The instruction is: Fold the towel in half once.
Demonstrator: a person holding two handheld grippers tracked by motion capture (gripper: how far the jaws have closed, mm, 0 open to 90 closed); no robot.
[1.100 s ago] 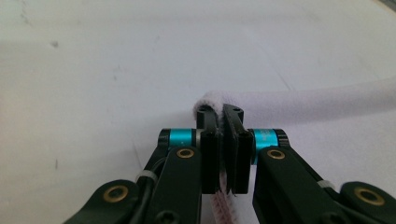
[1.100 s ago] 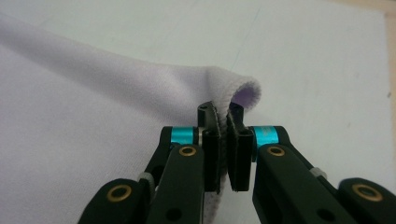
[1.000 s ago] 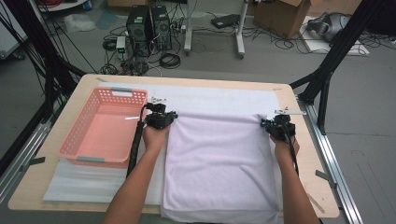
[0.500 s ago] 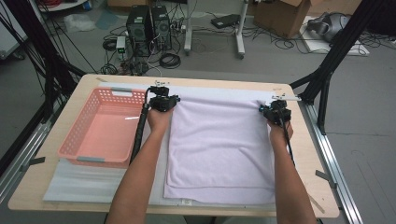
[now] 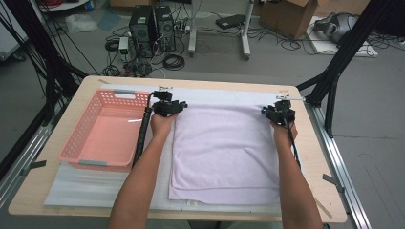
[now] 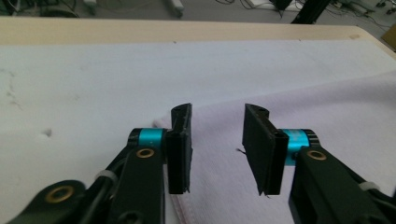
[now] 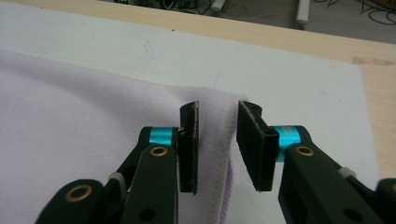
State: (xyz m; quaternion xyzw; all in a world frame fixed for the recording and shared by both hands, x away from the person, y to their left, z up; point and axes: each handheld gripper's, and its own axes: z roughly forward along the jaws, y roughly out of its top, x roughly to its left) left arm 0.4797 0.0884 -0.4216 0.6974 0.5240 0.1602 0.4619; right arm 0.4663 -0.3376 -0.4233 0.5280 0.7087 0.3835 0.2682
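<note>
Where it lies flat, soft lilac terry towel (image 5: 224, 152), folded rectangular, hemmed edges

Your pale lilac terry-cloth towel (image 5: 224, 152) sits centre to lower right of the high view, flat, folded to a near-square stack with layered edges showing along the bottom. It lies on a white sheet, far edge toward the top of frame, near edge at the bottom. In the left gripper view its far left corner (image 6: 219, 140) shows at lower centre, stitched hem visible. In the right gripper view its far right corner (image 7: 215, 135) shows hem and a slightly raised edge.
</note>
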